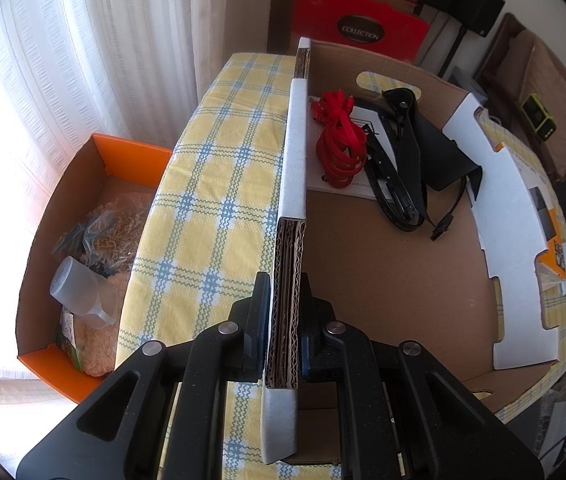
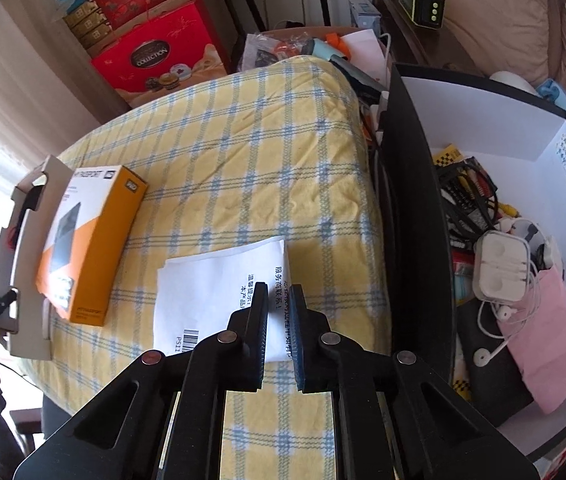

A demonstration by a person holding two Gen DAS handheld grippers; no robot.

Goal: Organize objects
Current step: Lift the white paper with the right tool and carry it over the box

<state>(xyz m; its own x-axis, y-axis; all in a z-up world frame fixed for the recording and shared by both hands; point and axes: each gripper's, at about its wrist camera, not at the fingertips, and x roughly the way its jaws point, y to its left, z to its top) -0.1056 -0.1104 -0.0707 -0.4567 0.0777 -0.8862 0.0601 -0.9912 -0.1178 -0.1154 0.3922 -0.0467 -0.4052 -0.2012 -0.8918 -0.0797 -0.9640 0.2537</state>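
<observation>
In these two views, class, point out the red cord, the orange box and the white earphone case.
red cord (image 1: 339,140), left wrist view, middle of the bundle.
orange box (image 2: 91,248), right wrist view, top face.
white earphone case (image 2: 501,266), right wrist view, clear lid.

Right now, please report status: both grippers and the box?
Left gripper shut on cardboard box wall. Right gripper closing on white paper sheet. Nothing blocking.

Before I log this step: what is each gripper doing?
Left gripper: shut on the cardboard box wall.
Right gripper: closed on the white paper sheet.
</observation>
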